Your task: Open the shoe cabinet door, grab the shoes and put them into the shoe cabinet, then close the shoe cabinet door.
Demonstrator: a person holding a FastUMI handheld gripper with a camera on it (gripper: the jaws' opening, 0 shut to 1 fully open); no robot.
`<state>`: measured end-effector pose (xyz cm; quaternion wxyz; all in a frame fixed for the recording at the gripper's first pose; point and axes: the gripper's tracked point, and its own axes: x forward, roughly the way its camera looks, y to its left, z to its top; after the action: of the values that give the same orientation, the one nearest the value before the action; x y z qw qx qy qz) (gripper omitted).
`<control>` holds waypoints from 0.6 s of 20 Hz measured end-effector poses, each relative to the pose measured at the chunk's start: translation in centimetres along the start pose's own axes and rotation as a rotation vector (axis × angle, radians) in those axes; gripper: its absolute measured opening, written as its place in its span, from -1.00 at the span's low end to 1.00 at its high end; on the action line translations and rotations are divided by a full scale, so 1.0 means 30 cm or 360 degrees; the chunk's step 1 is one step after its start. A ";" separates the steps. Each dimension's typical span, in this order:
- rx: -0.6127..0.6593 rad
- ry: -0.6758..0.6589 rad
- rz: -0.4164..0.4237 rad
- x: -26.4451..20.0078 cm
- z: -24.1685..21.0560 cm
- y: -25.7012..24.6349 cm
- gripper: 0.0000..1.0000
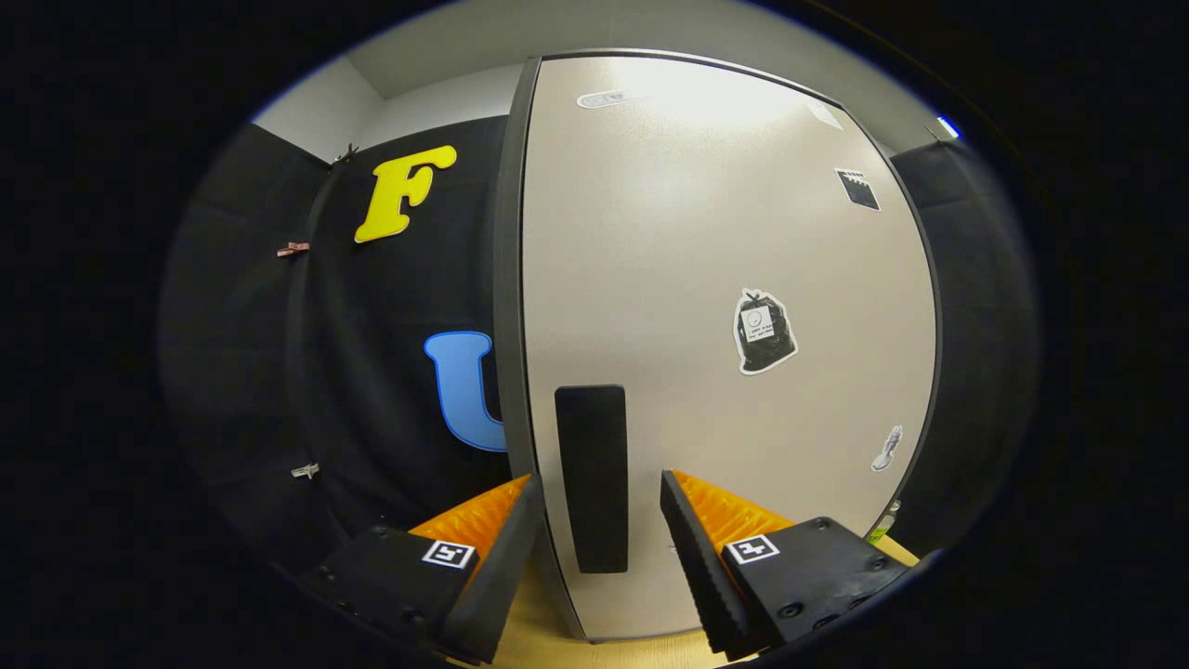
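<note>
A pale grey shoe cabinet door (706, 307) with a dark frame stands upright and shut, facing the gripper (599, 502). Its tall dark rectangular handle (592, 474) sits near the door's left edge, low down, between the spread fingers, which do not press on it. Several small stickers (764, 332) dot the panel.

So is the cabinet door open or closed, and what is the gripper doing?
shoe cabinet door: looks closed, though the far edge is hard to judge.
black handle: upright on the door, between the fingers, not gripped.
hand-held gripper: open, one finger on each side of the handle.
stickers: stuck flat on the door.
</note>
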<state>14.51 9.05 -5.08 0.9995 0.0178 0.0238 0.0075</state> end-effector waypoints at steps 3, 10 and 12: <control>-0.0006 0.0001 -0.0024 0.019 -0.006 -0.005 0.54; -0.0028 0.0016 -0.0040 0.034 -0.020 -0.001 -0.22; -0.0035 0.0017 -0.0050 0.035 -0.024 -0.006 -0.21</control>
<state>15.53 8.93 -5.87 0.9995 0.0065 0.0292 -0.0079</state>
